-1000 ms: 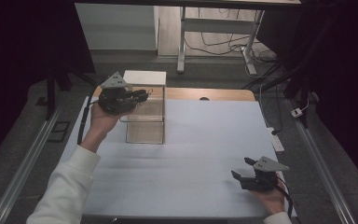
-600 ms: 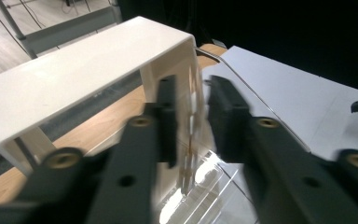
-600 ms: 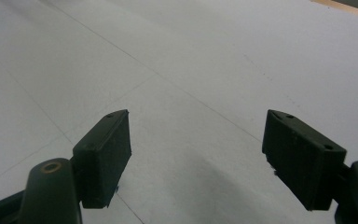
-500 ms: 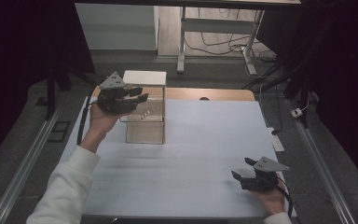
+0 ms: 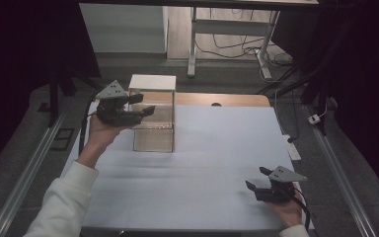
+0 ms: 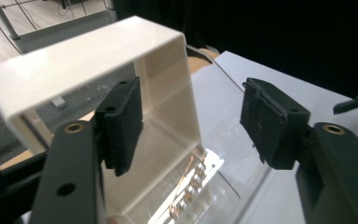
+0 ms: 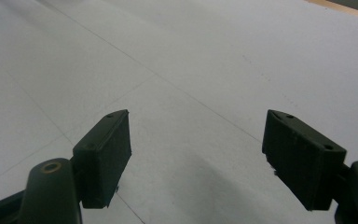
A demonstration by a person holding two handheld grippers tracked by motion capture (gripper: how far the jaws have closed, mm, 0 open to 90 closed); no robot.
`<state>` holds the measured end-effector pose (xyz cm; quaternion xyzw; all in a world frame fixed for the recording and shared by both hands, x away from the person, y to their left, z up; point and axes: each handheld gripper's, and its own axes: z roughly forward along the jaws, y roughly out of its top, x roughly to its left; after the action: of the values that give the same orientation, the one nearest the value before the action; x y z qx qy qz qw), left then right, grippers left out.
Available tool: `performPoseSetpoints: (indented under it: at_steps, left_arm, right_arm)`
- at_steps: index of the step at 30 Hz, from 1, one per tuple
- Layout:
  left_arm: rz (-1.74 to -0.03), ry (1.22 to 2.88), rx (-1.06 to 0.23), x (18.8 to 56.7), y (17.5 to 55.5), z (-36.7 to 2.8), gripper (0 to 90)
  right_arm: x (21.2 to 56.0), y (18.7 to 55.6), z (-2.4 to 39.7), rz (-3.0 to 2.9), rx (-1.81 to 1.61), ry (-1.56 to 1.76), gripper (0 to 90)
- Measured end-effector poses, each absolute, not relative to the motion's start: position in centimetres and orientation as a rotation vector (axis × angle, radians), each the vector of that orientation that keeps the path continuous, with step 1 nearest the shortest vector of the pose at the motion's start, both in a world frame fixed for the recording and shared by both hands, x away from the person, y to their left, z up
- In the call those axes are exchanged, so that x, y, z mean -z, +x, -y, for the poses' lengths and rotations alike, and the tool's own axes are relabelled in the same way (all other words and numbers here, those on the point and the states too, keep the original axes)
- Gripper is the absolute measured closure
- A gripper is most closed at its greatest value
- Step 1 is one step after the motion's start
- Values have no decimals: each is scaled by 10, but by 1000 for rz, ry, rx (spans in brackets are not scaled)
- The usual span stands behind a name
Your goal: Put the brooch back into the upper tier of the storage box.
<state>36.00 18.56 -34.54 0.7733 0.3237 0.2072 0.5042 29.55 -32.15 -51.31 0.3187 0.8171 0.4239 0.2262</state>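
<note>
A clear box point(image 5: 153, 133) with a cream-white top point(image 5: 153, 82) stands at the back left of the white table point(image 5: 212, 148). My left gripper point(image 5: 147, 103) is held up at the box's left side, open, its jaws pointing at the box with nothing between them. In the left gripper view the cream top point(image 6: 79, 60) arches over the open gripper point(image 6: 193, 126), and small gold pieces point(image 6: 191, 184) lie on the box's clear floor. My right gripper point(image 5: 256, 178) rests low at the front right, open over bare table point(image 7: 196, 154).
A wooden strip point(image 5: 222, 99) runs along the table's far edge. Metal rails point(image 5: 29, 168) flank both sides. A white plug and cables point(image 5: 316, 118) lie right of the table. The other gripper's tip point(image 6: 356, 100) shows far off in the left gripper view.
The left gripper has dropped slightly and drawn a little toward the person, and its jaws look spread wider. The right gripper has stayed put.
</note>
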Motion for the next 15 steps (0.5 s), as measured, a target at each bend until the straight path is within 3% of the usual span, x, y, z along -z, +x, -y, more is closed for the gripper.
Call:
performPoseSetpoints:
  at_steps: [15]
  left_arm:
    - [-794, 1855, -485, 363, 317, -213, 296]
  right_arm:
    - [513, 295, 321, -2245, -1173, 880, 231]
